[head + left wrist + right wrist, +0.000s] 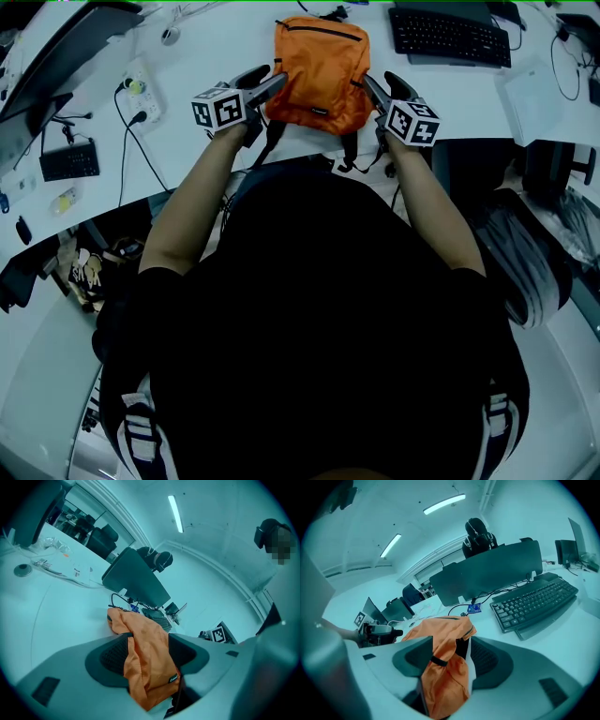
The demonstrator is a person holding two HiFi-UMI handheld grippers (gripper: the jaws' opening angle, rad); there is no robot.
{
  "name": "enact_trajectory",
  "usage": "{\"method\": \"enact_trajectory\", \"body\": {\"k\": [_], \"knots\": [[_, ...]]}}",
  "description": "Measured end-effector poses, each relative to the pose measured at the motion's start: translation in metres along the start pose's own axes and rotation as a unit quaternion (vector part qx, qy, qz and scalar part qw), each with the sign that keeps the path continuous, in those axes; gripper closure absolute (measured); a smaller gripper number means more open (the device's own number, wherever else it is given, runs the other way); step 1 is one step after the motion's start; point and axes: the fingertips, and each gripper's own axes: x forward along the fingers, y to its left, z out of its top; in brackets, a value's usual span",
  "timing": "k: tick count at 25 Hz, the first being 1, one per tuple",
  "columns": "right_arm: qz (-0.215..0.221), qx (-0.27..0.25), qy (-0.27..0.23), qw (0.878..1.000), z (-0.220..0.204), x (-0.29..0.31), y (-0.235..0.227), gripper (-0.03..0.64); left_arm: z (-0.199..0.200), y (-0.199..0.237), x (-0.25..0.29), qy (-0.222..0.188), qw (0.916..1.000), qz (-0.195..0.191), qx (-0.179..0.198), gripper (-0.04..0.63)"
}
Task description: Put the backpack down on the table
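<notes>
Backpack (319, 70) — one, orange — held by two: left gripper (278, 81) and right gripper (371, 84) each clamp its fabric.

The backpack (319, 75) is over the table (216, 47), close to its near edge. The left gripper (278, 82) is at the backpack's left side and the right gripper (371, 84) at its right side, each with a fold of the backpack pinched between its jaws. A keyboard (450, 36) lies behind the backpack, to its right, and a monitor (487, 576) stands behind it. Well left of the backpack lies a power strip (141, 91).
</notes>
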Motion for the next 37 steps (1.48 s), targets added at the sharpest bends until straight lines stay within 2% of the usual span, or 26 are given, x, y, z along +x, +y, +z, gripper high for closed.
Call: {"method": "enact_trajectory", "body": {"k": [4, 8, 13, 19, 32, 37], "knots": [[0.004, -0.022, -0.012, 1.000, 0.005, -0.011, 0.010, 0.403, 0.005, -0.012, -0.005, -0.010, 0.9998, 0.003, 0.018, 0.339], [0.003, -0.036, -0.025, 0.999, 0.011, -0.020, 0.018, 0.491, 0.005, -0.033, -0.005, -0.007, 0.9979, -0.006, 0.065, 0.343], [0.022, -0.045, -0.030, 0.998, 0.013, -0.030, 0.034, 0.553, 0.004, -0.058, -0.007, -0.008, 0.9953, -0.014, 0.095, 0.383], [0.045, -0.064, -0.039, 0.996, 0.017, -0.044, 0.052, 0.569, -0.005, -0.086, -0.011, 0.008, 0.9885, -0.021, 0.149, 0.434], [0.074, -0.082, -0.039, 0.993, 0.010, -0.064, 0.071, 0.583, -0.019, -0.111, -0.028, -0.015, 0.9860, -0.009, 0.166, 0.497], [0.079, -0.088, -0.030, 0.993, -0.002, -0.068, 0.078, 0.584, -0.033, -0.110, -0.040, -0.007, 0.9792, 0.009, 0.203, 0.512]]}}
